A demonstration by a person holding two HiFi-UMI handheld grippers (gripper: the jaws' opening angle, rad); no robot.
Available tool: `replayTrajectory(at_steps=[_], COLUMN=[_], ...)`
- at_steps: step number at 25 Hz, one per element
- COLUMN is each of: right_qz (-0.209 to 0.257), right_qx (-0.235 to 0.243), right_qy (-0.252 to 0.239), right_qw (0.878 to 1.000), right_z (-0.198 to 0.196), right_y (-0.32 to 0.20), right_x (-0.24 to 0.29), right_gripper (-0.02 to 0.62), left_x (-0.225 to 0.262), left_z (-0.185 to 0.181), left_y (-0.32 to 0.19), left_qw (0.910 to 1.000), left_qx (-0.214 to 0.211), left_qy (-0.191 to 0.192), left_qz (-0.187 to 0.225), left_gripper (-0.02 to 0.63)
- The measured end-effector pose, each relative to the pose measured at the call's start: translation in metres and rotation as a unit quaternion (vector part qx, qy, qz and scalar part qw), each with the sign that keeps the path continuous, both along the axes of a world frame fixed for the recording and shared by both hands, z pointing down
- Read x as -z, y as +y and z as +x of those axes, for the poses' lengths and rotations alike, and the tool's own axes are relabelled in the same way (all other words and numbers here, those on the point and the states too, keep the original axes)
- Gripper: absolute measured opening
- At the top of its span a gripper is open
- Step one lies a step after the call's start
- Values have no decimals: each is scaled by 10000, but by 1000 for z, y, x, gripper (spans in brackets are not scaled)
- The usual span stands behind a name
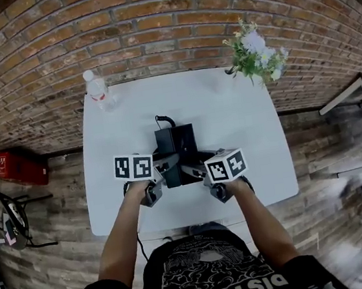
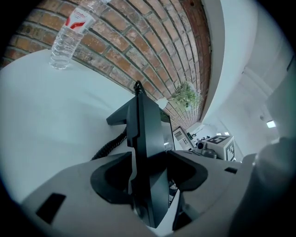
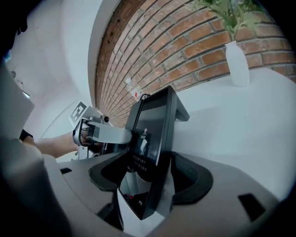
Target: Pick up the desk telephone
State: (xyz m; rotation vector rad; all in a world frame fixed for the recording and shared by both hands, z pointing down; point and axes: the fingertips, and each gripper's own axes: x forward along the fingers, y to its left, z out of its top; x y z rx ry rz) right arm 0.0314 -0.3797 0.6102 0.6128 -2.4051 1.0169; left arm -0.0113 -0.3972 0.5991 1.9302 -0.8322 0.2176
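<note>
**Operator:** Where is the telephone (image 1: 176, 146)?

**Inspector:** It is at the middle of the white table (image 1: 122, 203), toward the near edge, with the two grippers on either side of it. It is black. A coiled cord (image 2: 108, 147) leaves its rear and lies on the tabletop.

**Operator:** State of the left gripper (image 1: 166, 169)?

**Inspector:** Clamped. In the left gripper view, both pads press on the left edge of the telephone and no gap shows on either side.

**Operator:** State of the right gripper (image 1: 195, 169)?

**Inspector:** The jaws stand wide apart. The right edge of the telephone sits between them, tilted, with clear space on the glossy screen side.

**Operator:** Is the base resting on the table?

**Inspector:** This cannot be confirmed, because the jaw bodies cover the underside in both gripper views.

**Operator:** What else is on the table?

**Inspector:** A clear water bottle (image 1: 96, 89) stands at the far left corner. A white vase of flowers (image 1: 255, 52) stands at the far right corner. Both are well apart from the telephone. A brick wall (image 1: 149, 24) runs behind the table.
</note>
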Motion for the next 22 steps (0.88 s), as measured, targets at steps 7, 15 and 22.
replayTrajectory(at_steps=[7,15,22], right_qz=[-103,-138,98], right_qx=[-82,-279,-282], right_qy=[-90,-136,-145], right_qw=[9999,9994,9994], right_z=[-1,2,2], right_y=[-1,-2,-6], right_x=[0,2,18], right_gripper=[285,276,273], left_x=[2,4,22], left_z=[4,7,6], left_y=[-2,-2,-4], left_qw=[9999,9997,9992], left_qx=[66,223,289], left_qy=[74,8,-22], left_qz=[19,57,286], left_gripper=[224,221,221])
